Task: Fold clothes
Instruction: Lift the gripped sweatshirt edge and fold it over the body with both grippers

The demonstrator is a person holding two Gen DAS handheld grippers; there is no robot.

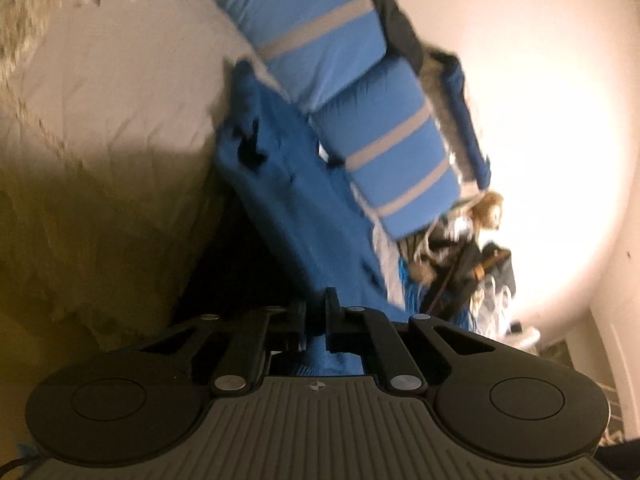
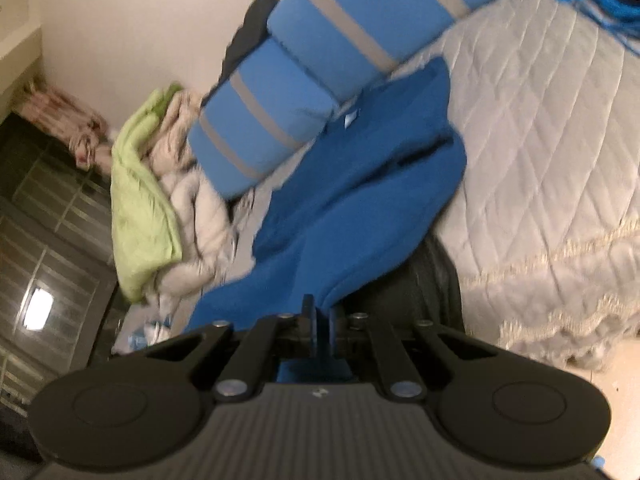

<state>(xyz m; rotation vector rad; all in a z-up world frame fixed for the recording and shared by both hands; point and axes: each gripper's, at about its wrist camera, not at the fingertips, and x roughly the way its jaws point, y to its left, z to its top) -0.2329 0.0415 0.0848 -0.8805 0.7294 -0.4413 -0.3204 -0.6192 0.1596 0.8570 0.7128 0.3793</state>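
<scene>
A dark blue garment lies stretched across the quilted bed, running from the striped pillows toward me. My left gripper is shut on one edge of it, with blue cloth pinched between the black fingers. In the right wrist view the same blue garment rises in a fold from the bed to my right gripper, which is shut on another edge of the cloth. Both views are tilted and blurred.
Two light blue pillows with grey stripes lie on the bed just beyond the garment. A pale quilted bedspread covers the bed. A green cloth and white bedding are heaped at one side, a dark cluttered pile at the other.
</scene>
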